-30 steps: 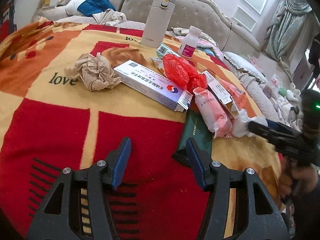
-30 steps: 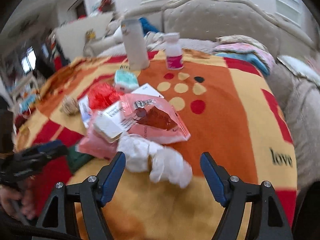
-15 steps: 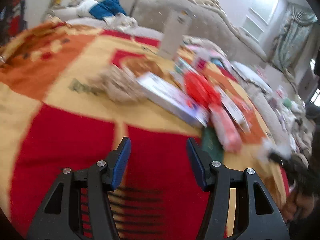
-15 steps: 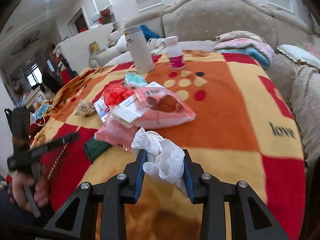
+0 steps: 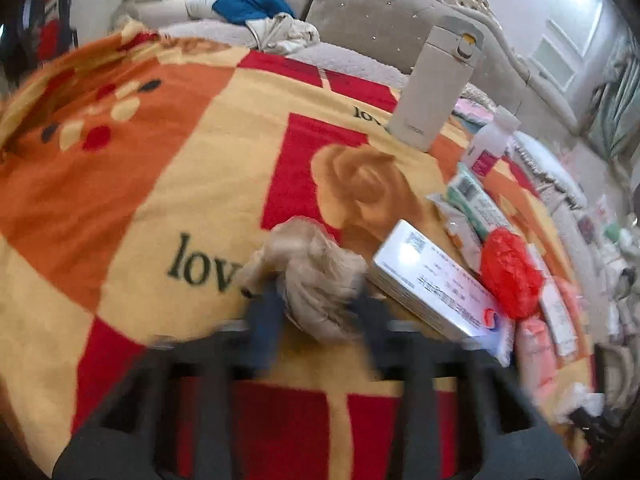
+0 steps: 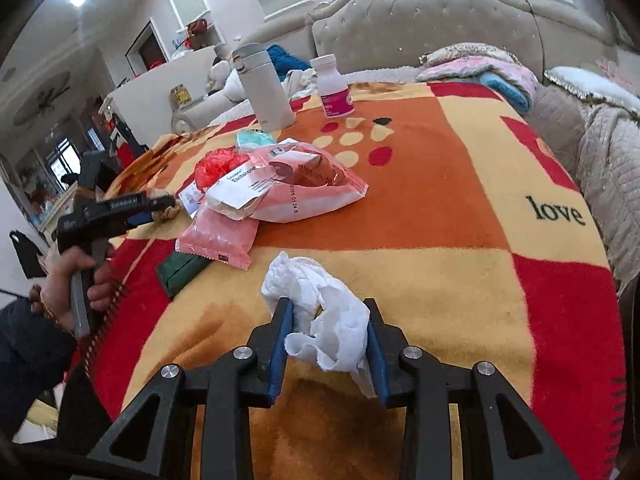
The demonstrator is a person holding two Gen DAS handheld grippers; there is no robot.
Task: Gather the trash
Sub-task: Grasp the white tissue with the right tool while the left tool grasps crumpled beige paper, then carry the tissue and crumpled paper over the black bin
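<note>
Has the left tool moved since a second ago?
Yes. The left tool has gone forward and leftward, from the bare red blanket square to the crumpled beige paper beside the "love" lettering; its jaws are closing around it.

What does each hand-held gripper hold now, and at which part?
The right hand-held gripper holds the white crumpled tissue at its near end. The left hand-held gripper is closing around the middle of the beige crumpled paper.

Crumpled white tissue [image 6: 324,312] and beige wad [image 5: 316,276] (both pinched).
</note>
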